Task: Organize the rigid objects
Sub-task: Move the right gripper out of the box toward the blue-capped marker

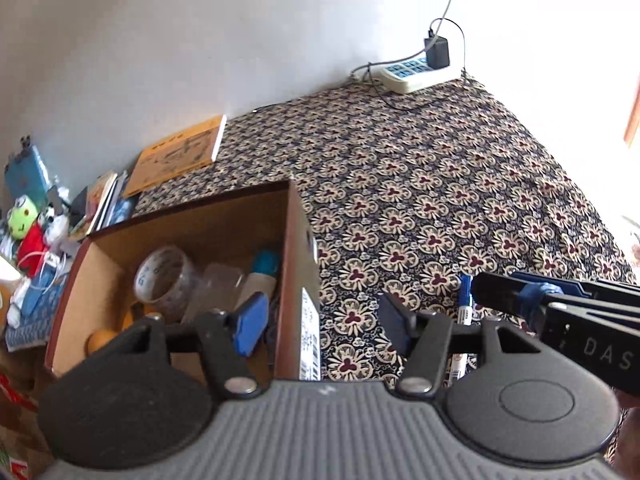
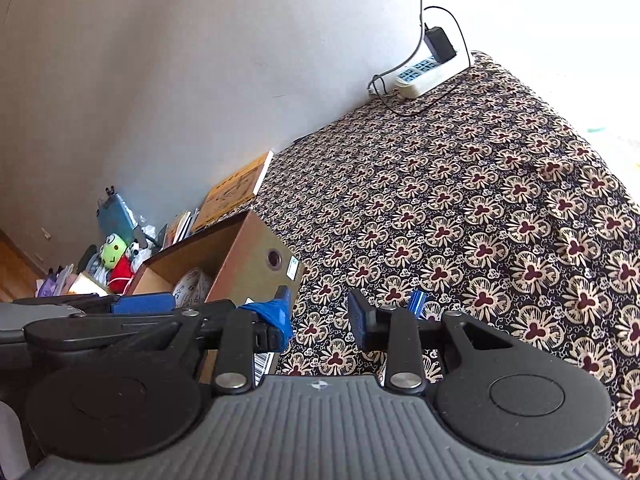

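Markers [image 1: 465,312] lie on the patterned cloth [image 1: 440,184], just right of the open cardboard box [image 1: 298,264] and partly hidden behind the left gripper's right finger. The left wrist view looks down into the box and shows what the other view mostly hides: a roll of clear tape [image 1: 162,282] with printed marks, a clear plastic container [image 1: 216,284], a white bottle with a teal cap [image 1: 260,276] and something rounded and orange [image 1: 102,340] in the near corner. The left gripper [image 1: 322,326] hangs wide open, one blue-padded finger over the box, the other outside it over the cloth, with the box wall between them. The right gripper [image 2: 318,318] is also open and holds nothing; its own view shows the box's outer side instead, plain brown board with a round hole [image 2: 275,258] and a white label, and only a blue ridged marker end [image 2: 417,305] past its right finger. Both views catch a white power strip [image 1: 416,74] with a black adapter by the wall, a flat orange book [image 1: 178,156] and a green frog plush [image 1: 22,220] among clutter.
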Demonstrator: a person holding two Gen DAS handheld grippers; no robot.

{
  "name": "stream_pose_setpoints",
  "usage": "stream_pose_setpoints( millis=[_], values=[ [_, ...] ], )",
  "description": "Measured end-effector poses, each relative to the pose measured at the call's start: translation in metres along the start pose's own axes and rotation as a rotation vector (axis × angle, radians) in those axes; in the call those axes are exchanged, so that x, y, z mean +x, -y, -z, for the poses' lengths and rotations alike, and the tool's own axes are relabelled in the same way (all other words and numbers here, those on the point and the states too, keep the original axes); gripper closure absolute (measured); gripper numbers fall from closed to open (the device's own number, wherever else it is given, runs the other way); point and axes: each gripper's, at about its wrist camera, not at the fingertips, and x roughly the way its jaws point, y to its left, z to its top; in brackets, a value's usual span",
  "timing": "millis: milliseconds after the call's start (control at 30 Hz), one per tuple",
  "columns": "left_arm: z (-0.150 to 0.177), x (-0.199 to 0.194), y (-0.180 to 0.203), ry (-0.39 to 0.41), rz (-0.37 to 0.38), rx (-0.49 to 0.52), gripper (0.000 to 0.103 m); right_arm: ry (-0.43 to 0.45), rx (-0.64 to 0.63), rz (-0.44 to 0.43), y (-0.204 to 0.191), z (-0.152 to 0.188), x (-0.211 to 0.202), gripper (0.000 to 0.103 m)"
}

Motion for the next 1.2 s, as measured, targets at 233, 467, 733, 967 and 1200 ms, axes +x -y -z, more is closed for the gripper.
stream_pose_setpoints(
  millis=[233, 467, 733, 967, 1200],
  values=[
    [-0.002, 0.008, -0.001, -0.008, 0.038, 0.066, 0.042, 0.02, 0.069, 0.037, -0.001, 0.008, 0.007, 0.088],
    [-0.003, 0.017, -0.006, -0.025, 0.066, 0.131, 0.042, 0.034, 0.138, 0.059, -0.001, 0.023, 0.013, 0.088],
    [-0.005, 0.023, 0.002, -0.033, 0.095, 0.205, 0.042, 0.054, 0.219, 0.074, 0.015, 0.035, 0.009, 0.088],
    [-0.004, 0.028, 0.017, -0.048, 0.109, 0.23, 0.041, 0.04, 0.233, 0.085, 0.032, 0.035, 0.003, 0.088],
    [-0.002, 0.027, 0.031, -0.056, 0.112, 0.2, 0.041, -0.002, 0.174, 0.07, 0.043, 0.025, -0.001, 0.088]
  ],
)
